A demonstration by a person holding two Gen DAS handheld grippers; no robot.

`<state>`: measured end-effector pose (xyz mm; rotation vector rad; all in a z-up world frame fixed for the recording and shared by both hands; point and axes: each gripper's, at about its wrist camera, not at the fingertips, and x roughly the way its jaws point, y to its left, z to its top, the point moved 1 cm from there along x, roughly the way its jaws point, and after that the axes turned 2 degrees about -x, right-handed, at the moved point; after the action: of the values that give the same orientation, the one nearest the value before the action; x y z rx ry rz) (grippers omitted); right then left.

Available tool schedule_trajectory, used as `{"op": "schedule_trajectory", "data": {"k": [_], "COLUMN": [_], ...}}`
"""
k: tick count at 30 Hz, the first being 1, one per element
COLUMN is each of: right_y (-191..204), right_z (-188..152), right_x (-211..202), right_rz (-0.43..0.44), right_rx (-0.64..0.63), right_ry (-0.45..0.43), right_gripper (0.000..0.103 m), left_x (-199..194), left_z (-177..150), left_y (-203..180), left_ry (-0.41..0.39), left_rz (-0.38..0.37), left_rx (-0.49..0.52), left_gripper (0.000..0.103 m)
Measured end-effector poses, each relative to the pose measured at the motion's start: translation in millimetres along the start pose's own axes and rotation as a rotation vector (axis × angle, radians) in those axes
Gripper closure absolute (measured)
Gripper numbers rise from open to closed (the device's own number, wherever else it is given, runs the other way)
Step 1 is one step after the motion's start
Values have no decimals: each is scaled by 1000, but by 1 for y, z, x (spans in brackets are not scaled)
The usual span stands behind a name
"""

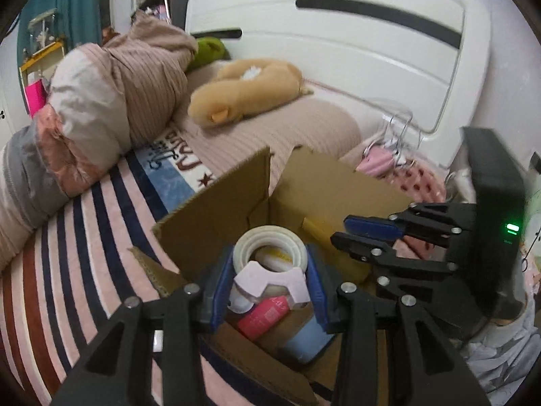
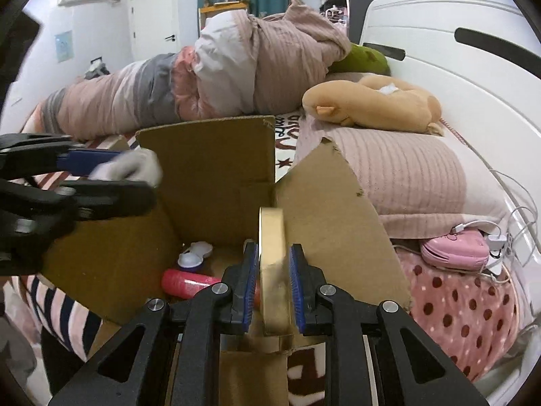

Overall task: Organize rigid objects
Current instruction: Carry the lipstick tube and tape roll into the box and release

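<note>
An open cardboard box (image 1: 216, 216) (image 2: 209, 169) stands on the bed. My left gripper (image 1: 270, 270) hangs over it, shut on a white tape roll (image 1: 270, 240) in a pale pink holder. In the right wrist view the left gripper (image 2: 135, 176) comes in from the left with the white roll (image 2: 135, 169). My right gripper (image 2: 274, 250) is shut on a gold tape roll (image 2: 274, 230), seen edge-on above the box's near side. From the left wrist the right gripper (image 1: 341, 229) shows at the box's right. A red tube (image 2: 189, 284) (image 1: 263, 314) and a white-and-blue item (image 2: 192, 257) lie inside.
The box sits on a striped sheet (image 1: 84, 243). A rolled duvet (image 2: 219, 77) and a tan plush toy (image 1: 243, 91) lie behind it, before the white headboard (image 1: 338, 50). A pink case (image 2: 456, 250) with white cables rests on polka-dot fabric at the right.
</note>
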<state>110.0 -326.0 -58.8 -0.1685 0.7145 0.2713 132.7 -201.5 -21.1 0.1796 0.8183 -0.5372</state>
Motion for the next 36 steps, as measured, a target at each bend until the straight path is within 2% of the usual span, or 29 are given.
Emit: {"op": "schedule_trajectory", "data": {"k": [7,14,15,17,19,25,30,33,36], "right_y": [1,0,-1,0,1,8,23,41,65], "right_z": [-2,-3,-3,-3,-2,1,10,20,30], "right_x": [0,-4,-4,-4,-4,-13,-28,-43,-57], "right_rz": [18,92,102,110,111,140,156,169,216], "right_rx": [3,-4,-4,-2,2,18,13,6,-13], "right_ry": [-15,-34,-37,-36,-36,-52,-75,-118,-163], "right_gripper": [89,87,85,82,76,57,54,52,50], "left_x": [25,31,31,28,25,-1,-40,-61,-83], "left_z": [7,10,10,10,9,6,-1,-10,-24], "left_y": [-5,-2,-2,-1,1,12,30,48,72], "left_ry": [51,66,66,64,60,21,-47,-81,-111], "left_rz": [39,47,47,45,43,26,45,64,98], "left_rx": [43,42,41,33,25,-10,-39,-68,-111], "left_gripper": [66,63,62,51,48,44,39,37,36]}}
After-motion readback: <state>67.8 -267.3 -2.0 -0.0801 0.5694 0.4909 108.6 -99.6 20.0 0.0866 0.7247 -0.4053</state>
